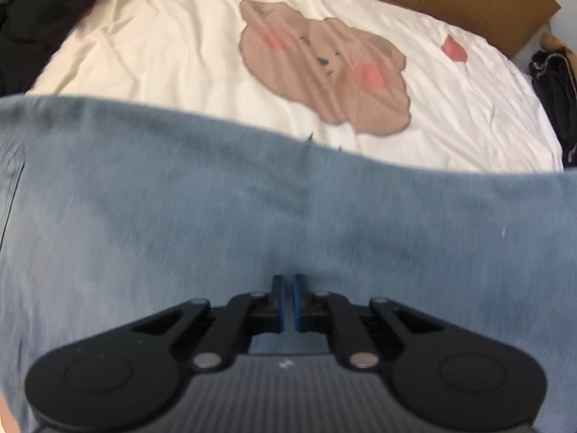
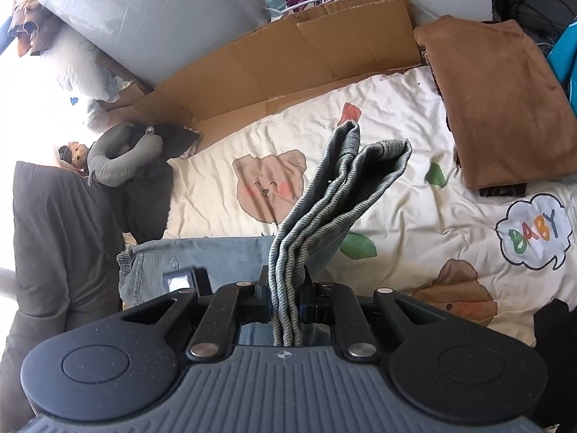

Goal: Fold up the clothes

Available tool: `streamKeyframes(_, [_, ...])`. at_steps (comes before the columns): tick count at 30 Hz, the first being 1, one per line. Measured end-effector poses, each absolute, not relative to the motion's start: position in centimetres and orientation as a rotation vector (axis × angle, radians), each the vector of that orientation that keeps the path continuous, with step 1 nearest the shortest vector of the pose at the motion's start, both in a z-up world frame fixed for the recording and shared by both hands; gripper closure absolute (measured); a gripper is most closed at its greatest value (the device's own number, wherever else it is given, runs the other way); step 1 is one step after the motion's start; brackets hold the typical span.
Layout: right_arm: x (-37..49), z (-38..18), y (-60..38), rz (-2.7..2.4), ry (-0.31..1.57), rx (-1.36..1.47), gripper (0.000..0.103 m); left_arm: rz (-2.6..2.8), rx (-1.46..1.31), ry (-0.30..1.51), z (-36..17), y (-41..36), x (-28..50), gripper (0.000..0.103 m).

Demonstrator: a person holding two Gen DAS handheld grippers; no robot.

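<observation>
Left wrist view: the left tool (image 1: 287, 281) is hovering low over the blue jeans (image 1: 252, 223), its fingers pressed nearly together with nothing visibly between them, the denim lying spread across the near edge of the bed (image 1: 162, 50). Right wrist view: the right tool (image 2: 286, 288) is clenching a bunched fold of the jeans (image 2: 335, 195), lifting it while the rest is lying on the bear-print sheet (image 2: 414, 216), with a folded brown garment (image 2: 505, 108) sitting at the bed's far corner.

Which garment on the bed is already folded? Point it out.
The brown garment, lying flat as a neat rectangle at the bedspread's far right corner. The blue jeans are bunched between the right gripper's fingers, and the dark clothes lie loose.
</observation>
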State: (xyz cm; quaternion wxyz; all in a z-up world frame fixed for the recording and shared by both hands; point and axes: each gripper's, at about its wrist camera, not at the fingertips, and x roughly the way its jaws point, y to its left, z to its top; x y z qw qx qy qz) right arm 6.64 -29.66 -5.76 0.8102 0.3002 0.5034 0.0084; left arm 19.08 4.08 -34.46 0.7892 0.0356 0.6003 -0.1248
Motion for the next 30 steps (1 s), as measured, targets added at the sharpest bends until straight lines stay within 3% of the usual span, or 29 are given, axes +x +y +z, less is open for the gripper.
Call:
streamKeyframes(7, [7.0,-5.9,-29.8,0.022,1.083,0.649,0.091,-0.298,0.075,1.264,-35.2,1.7,22.8,0.098])
streamKeyframes(22, [7.7,-5.2,-28.5,0.054,1.077,0.646,0.091,-0.4,0.069,1.475,-36.2,1.1,29.4,0.101])
streamKeyframes(30, [7.8,-5.5,-28.7,0.05,1.085,0.632,0.091,-0.407,0.051,1.49,-36.5,2.6,26.4,0.101])
